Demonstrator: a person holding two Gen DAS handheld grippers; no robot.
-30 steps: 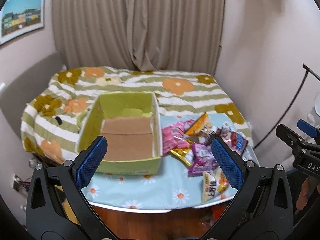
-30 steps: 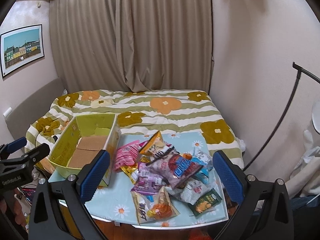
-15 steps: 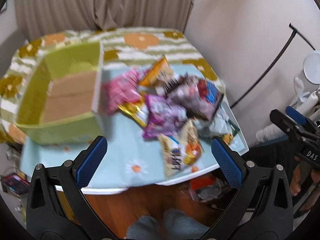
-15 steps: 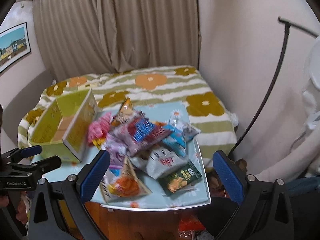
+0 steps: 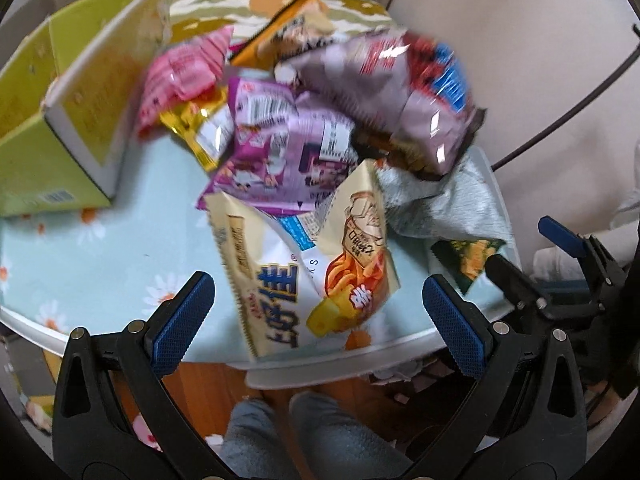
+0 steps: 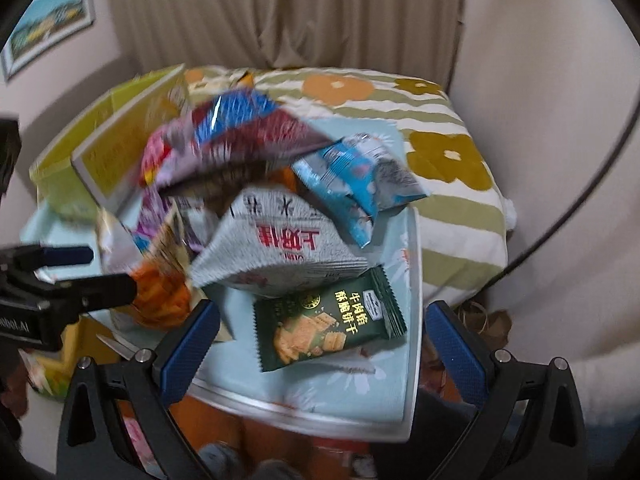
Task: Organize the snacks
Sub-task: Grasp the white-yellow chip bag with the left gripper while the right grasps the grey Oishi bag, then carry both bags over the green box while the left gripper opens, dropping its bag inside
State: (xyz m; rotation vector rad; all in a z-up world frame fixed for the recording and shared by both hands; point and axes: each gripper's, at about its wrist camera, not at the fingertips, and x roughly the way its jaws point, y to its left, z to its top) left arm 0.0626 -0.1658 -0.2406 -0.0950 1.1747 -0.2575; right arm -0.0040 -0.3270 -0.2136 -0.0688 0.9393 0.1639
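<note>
On table (image 5: 100, 256): jumbled snack packs (image 5: 304, 152), shiny, multicolour, partly blurred.

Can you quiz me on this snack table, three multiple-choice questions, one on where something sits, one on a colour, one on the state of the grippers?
1. Where does the green box stand relative to the snack pile?
A. To its left in the left wrist view
B. On top of it
C. Under the table

2. What colour is the cracker packet lying nearest the right gripper?
A. Pink
B. Dark green
C. Orange

3. What state are the left gripper and right gripper in?
A. Both shut on a packet
B. One shut on the box
C. Both open, holding nothing

Answers:
1 A, the box sits on the blue floral tablecloth left of the packets.
2 B, its wrapper is dark green with yellow lettering.
3 C, each pair of blue pads stands wide apart with nothing between.
</note>
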